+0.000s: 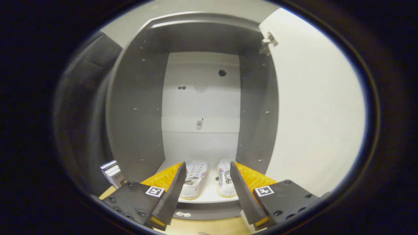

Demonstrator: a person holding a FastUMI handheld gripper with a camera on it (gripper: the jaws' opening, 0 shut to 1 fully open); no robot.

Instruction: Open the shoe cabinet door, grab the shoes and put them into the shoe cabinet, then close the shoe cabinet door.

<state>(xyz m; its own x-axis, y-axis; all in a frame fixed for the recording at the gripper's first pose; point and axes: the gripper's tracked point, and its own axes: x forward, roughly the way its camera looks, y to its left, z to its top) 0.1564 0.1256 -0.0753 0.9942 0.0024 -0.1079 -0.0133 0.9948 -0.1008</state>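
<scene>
Hand-held gripper (208,169) spread wide, shoes (209,179) inside shoe cabinet (137,107), door (313,107) ajar

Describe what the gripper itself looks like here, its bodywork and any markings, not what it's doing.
The gripper has two flat, blade-shaped fingers that taper forward, each backed by a ribbed orange plastic piece. Behind them sit two black plates fastened with dark screws, each bearing a small square black-and-white marker tag. The fingers stand open, holding nothing.
</scene>
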